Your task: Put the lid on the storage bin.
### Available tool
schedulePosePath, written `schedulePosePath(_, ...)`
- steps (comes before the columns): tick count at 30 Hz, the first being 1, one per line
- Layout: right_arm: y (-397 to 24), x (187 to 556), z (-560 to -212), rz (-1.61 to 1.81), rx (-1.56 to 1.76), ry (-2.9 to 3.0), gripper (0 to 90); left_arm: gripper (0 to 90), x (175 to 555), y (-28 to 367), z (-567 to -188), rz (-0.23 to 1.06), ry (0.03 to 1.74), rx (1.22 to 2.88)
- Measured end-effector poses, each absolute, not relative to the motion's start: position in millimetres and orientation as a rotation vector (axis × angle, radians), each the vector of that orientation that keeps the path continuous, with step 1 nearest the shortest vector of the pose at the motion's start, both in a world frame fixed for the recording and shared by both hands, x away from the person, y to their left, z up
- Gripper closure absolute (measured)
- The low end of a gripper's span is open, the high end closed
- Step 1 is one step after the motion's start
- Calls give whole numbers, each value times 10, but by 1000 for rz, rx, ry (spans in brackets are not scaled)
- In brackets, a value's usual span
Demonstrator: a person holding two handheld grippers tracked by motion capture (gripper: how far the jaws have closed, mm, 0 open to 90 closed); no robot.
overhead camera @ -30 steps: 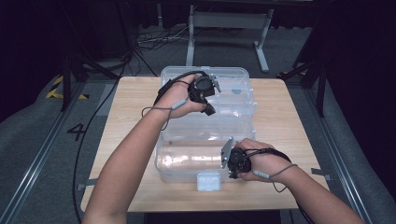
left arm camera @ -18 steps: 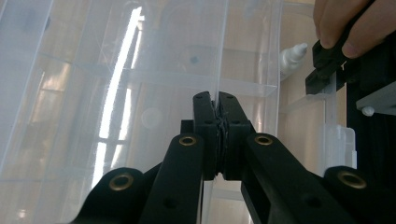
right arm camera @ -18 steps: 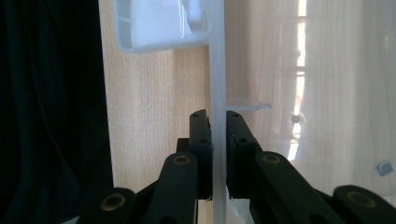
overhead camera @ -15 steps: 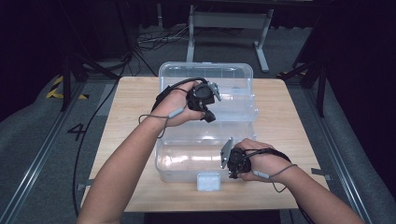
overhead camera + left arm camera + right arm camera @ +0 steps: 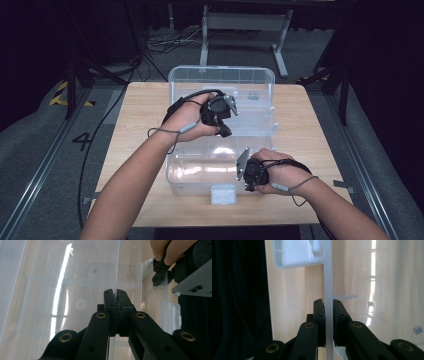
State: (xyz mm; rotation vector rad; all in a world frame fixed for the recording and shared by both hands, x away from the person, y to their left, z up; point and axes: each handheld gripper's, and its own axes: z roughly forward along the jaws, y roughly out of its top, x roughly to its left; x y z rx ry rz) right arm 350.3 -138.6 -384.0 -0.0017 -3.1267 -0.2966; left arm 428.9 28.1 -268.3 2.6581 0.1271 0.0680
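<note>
Clear plastic bin (image 5: 220, 150) sat on the table (image 5: 140, 115), looked light, stiff but slick & thin-walled, w/ left gripper (image 5: 116, 296) clenched on an inner wall edge and right gripper (image 5: 328, 305) grasping the front rim between its 2 jaws, prob best holds.

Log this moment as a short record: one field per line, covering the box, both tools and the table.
Item in hand: clear plastic box, open, with its lid standing up at the far side
Left tool: shut on a thin clear inner wall of the box
Right tool: shut on the box's near front wall, beside the latch
Latch: hangs at the near edge, unfastened
Surface: wooden table, box across its middle
Contents of box: too hard to tell through the glare
</note>
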Motion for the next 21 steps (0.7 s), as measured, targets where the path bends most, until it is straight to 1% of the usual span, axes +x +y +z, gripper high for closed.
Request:
schedulePosePath(6,-1386,3492,-3843,-299,3,-3135,838,889,4225,294,-2710,50,119,2650)
schedulePosePath(21,-1383,3472,-3847,-303,11,-3153,841,890,4081,298,-2773,67,91,2638)
